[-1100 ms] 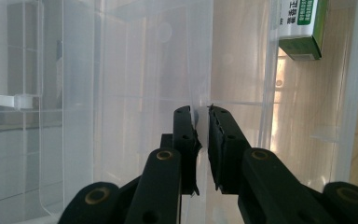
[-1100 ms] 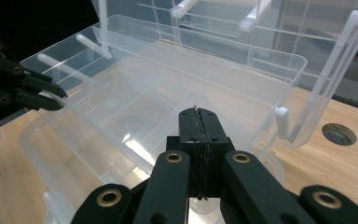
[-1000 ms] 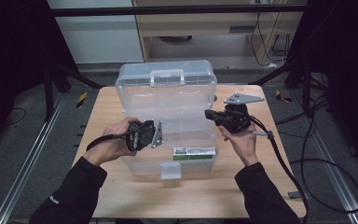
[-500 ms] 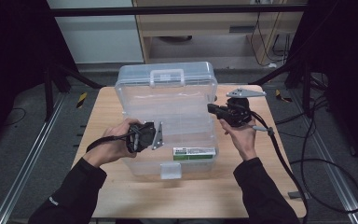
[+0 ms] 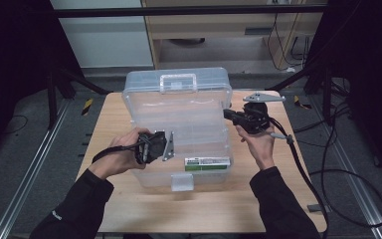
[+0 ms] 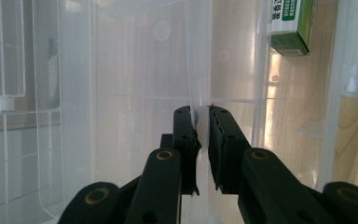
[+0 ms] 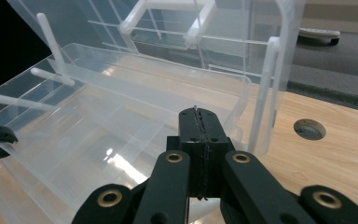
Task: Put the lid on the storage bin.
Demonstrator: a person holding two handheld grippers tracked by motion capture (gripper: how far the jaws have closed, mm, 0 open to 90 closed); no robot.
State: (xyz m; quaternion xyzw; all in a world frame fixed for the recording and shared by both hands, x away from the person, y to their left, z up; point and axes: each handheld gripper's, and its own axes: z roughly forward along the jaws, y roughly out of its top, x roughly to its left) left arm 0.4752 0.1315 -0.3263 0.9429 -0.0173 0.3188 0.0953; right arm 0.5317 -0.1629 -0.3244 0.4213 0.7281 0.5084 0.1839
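Left gripper view, left claw (image 6: 201, 122) clamping clear box (image 6: 135, 70) wall.

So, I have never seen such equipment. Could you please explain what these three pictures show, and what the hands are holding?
A person sits at a wooden table and holds a hand-operated two-jaw tool in each hand. The high view looks down from above; the other two come from small cameras riding on each tool, looking along its black jaws. On the table stands an open clear plastic box with inner trays. The left gripper pinches a thin clear wall of the box. The right gripper is closed on nothing, beside the box's right edge. A green-labelled packet lies under the box's front.
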